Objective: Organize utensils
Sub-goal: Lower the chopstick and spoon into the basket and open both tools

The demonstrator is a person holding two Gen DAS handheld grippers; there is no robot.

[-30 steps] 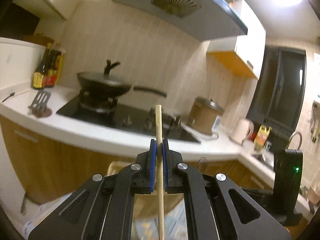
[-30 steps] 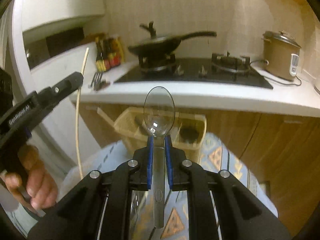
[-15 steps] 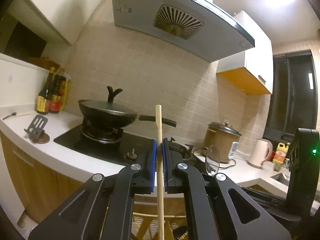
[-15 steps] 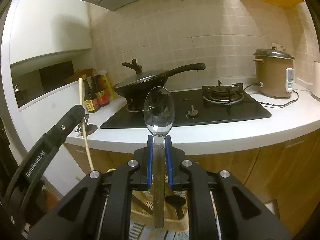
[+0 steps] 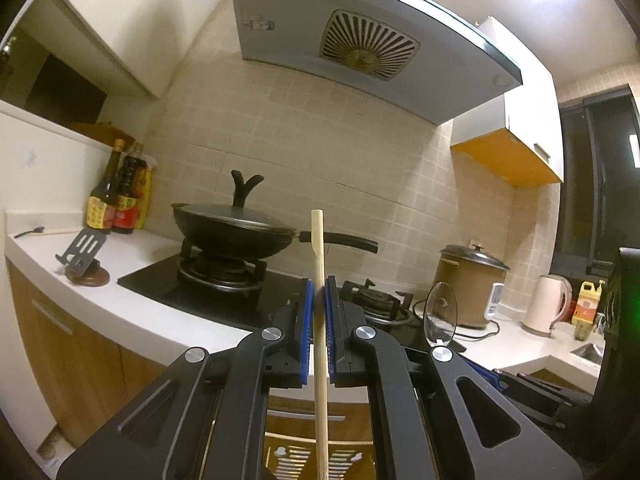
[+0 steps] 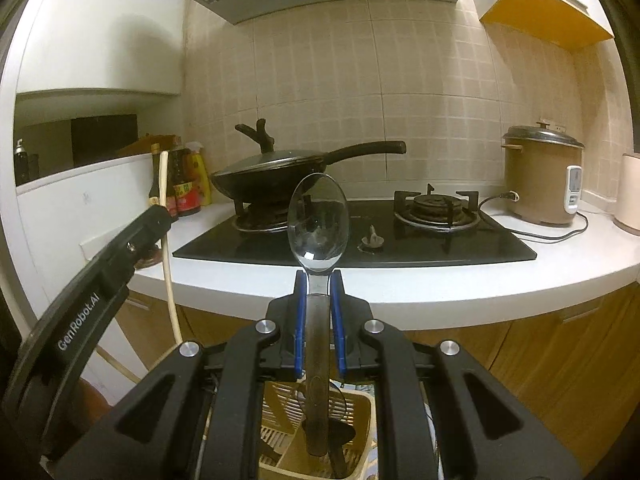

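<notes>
Item 1. Left gripper (image 5: 318,300): blue-padded jaws clenched on a wooden chopstick (image 5: 319,256). The chopstick stands upright between the pads, its blunt top rising clear above the fingertips, its lower length running down past the gripper body and out of the bottom of the left wrist view. In the right wrist view the same gripper (image 6: 160,210) enters from the lower left, the chopstick (image 6: 165,184) standing up out of its tip and curving down below it.

Item 2. Right gripper (image 6: 319,288): jaws clenched on the handle of a metal spoon (image 6: 318,222). The handle lies straight between the blue pads; the bowl stands just above the fingertips, its hollow face toward the camera. The handle's end hangs below the gripper, over a pale slotted utensil basket (image 6: 360,408). In the left wrist view the spoon (image 5: 441,312) shows edge-on at right, beside the left gripper's right finger.

Item 3. Utensil basket: low in both views, mostly hidden by the gripper bodies; a dark utensil lies inside it.

Item 4. Surroundings: white counter (image 6: 440,280), black gas hob (image 6: 400,240), lidded wok (image 5: 232,232) on the left burner, sauce bottles (image 5: 116,204), brown rice cooker (image 6: 540,176), range hood (image 5: 360,40), a slotted turner (image 5: 86,248) on a round rest.
</notes>
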